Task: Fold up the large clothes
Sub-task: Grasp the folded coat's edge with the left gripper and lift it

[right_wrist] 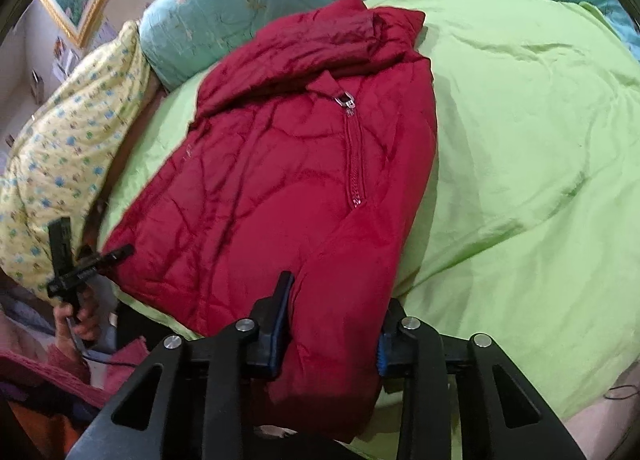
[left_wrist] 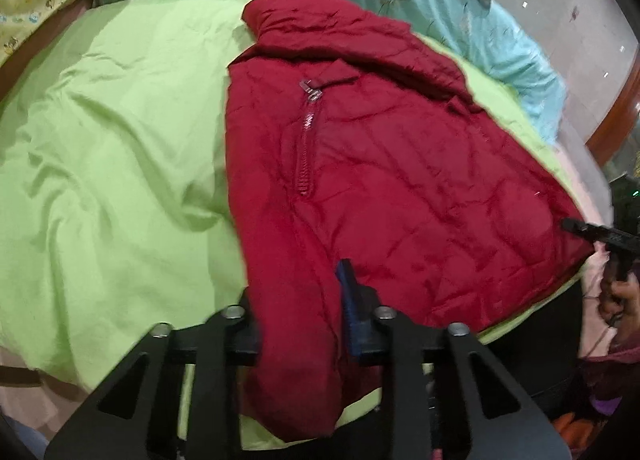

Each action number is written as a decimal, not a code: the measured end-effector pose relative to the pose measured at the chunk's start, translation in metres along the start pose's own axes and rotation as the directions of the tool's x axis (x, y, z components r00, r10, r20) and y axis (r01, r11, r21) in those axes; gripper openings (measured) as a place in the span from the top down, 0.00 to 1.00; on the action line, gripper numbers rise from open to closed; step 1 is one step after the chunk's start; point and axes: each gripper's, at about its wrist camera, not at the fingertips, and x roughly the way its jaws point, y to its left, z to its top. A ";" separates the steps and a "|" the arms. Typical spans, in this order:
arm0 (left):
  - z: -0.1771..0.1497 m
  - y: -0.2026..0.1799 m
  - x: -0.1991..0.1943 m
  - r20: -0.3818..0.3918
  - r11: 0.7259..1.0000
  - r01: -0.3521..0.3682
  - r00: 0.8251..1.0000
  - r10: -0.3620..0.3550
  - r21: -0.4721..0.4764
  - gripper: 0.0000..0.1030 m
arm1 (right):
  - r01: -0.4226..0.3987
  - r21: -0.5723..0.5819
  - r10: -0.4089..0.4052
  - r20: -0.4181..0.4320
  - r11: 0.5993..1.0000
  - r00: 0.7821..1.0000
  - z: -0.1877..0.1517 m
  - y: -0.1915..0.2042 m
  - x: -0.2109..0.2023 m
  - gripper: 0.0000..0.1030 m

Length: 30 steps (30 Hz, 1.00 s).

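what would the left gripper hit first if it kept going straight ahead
The red jacket: the left gripper straddles a fold at its hem, so it would likely push into the padded body below the zipper.

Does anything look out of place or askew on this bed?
The red jacket lies askew on the green sheet; its lower corner hangs over the bed edge, and its collar is bunched.
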 end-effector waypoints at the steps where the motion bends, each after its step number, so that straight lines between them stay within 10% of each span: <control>1: 0.002 0.002 -0.003 0.012 1.000 0.022 1.000 -0.021 -0.016 0.79 | -0.016 0.005 0.016 0.011 1.000 1.000 0.001 0.000 -0.003 0.71; 11: 0.023 0.010 -0.034 0.178 0.981 0.167 0.973 -0.149 -0.093 0.82 | -0.160 0.031 0.154 0.137 0.987 0.979 0.023 -0.002 -0.024 0.76; 30: 0.080 0.007 -0.055 0.297 0.984 0.168 0.944 -0.142 -0.065 0.82 | -0.154 -0.002 0.149 0.263 0.988 0.953 0.078 0.009 -0.050 0.77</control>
